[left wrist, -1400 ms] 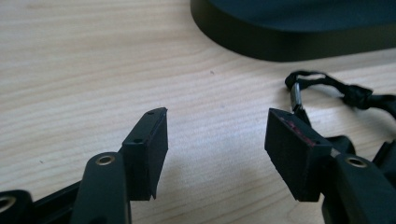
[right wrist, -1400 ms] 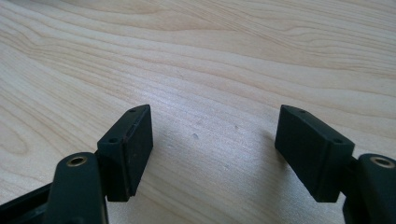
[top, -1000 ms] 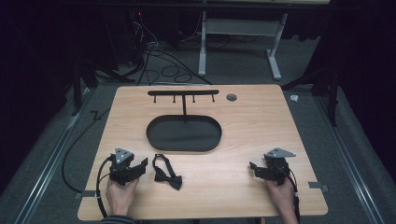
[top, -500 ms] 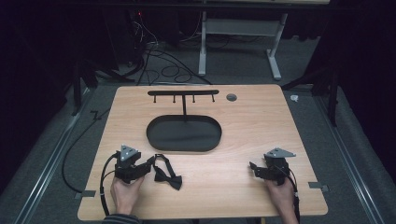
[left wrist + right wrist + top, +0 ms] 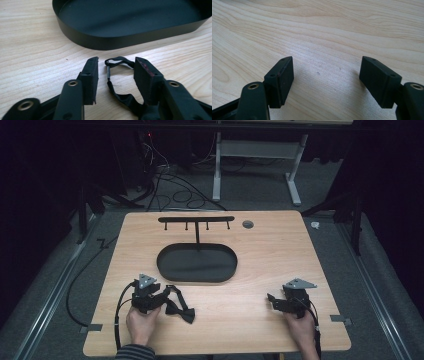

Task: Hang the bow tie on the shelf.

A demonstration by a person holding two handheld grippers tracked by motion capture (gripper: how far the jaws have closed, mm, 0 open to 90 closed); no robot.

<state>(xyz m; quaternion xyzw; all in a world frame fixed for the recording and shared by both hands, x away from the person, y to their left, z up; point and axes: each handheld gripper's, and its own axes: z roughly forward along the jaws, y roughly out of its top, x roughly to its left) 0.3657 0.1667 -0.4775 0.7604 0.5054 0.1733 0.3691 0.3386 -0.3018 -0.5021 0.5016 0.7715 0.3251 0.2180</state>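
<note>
- Nearest the person, the left gripper [image 5: 161, 296] is held low over the wooden table [image 5: 260, 255], at the near left, with its jaws pointing toward the middle of the table.
- The strap [image 5: 113, 75] of a black bow tie [image 5: 180, 309] is seen between the left gripper's jaws in the left gripper view — a thin loop with a small metal clasp lying flat on the wood.
- The jaws have just been closing, yet a gap is left on both sides: the strap runs close past the right jaw and stands clear of the left one, and it cannot be told whether the right pad touches it.
- The bow itself lies on the table just to the right of the left gripper, as seen from above.
- At the near right, the right gripper [image 5: 274, 301] is held wide open over bare wood — nothing lies between its jaws.
- Farther off, in the middle of the table, a black oval tray [image 5: 197, 277] is found with nothing in it; its wall is seen just beyond the strap.
- Behind the tray, a black rack [image 5: 196, 220] with small hooks stands on a thin post.
</note>
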